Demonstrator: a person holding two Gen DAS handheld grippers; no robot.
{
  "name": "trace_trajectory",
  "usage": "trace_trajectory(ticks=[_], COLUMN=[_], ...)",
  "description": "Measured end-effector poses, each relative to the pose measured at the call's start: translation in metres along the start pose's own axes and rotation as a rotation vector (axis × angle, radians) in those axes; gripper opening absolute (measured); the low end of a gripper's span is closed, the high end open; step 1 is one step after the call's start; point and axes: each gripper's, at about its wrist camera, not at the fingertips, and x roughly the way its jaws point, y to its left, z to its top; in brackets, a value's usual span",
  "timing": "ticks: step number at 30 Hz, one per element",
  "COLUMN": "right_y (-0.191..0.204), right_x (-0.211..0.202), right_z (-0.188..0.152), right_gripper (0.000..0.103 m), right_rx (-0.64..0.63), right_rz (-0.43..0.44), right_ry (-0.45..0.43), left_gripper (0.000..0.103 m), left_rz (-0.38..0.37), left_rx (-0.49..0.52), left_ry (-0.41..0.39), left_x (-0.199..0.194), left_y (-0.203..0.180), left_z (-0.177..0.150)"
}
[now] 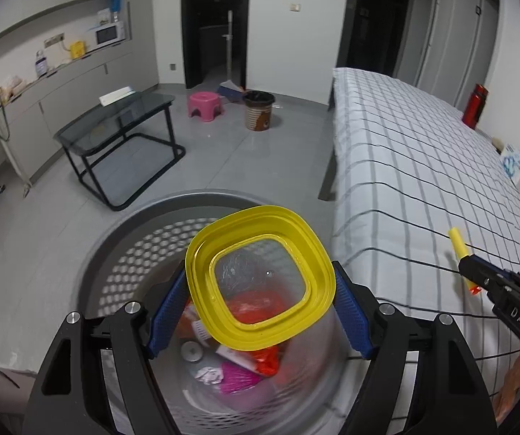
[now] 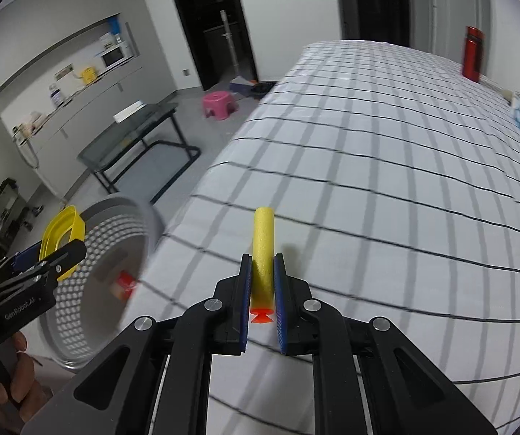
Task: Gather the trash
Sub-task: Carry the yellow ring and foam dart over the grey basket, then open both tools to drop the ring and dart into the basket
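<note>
Left wrist view: the left hand-held gripper [image 1: 260,302] clamps a yellow container [image 1: 260,277] between its blue pads, right above the grey perforated bin [image 1: 115,253]. Inside the bin lie an orange wrapper, a pink piece, crumpled paper and a tube, so several bits of trash are already collected. The container is not yet dropped. To the right of the bin, the right hand-held gripper [image 1: 472,275] shows the letters "DAS" on its body.

Right wrist view: the right hand-held gripper [image 2: 261,272] is closed tight on a yellow foam dart [image 2: 263,239] with an orange suction tip, held over the checked bed [image 2: 368,181], right of the bin [image 2: 115,253]. The dart also awaits dropping. The left hand-held gripper [image 2: 60,250], beside the bin, reads "GenRobot.AI". A person's fingers [image 2: 17,380] grip its handle.
</note>
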Motion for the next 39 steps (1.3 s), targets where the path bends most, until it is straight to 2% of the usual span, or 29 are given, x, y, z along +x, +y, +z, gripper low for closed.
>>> trace_trajectory(ticks=[12,19,27,39], right_y=[0.087,0.126,0.141,0.140], right_x=[0.028,0.043,0.049,0.052], right_z=[0.013,0.008,0.004,-0.002], right_gripper=[0.012,0.012,0.012,0.012], right_rx=[-0.111,-0.160,-0.191,-0.207], right_rz=[0.112,0.176,0.197,0.211], right_ry=[0.028,0.055,0.070,0.084], left_gripper=[0.073,0.073,0.073,0.073], left_rz=[0.069,0.068,0.079,0.075], left_rx=[-0.061,-0.089,-0.075,-0.077], left_ry=[-0.011,0.021,0.001,0.031], left_x=[-0.009,-0.006,-0.011,-0.004], left_y=[0.066,0.090,0.089,0.083], left_z=[0.000,-0.008,-0.014,-0.026])
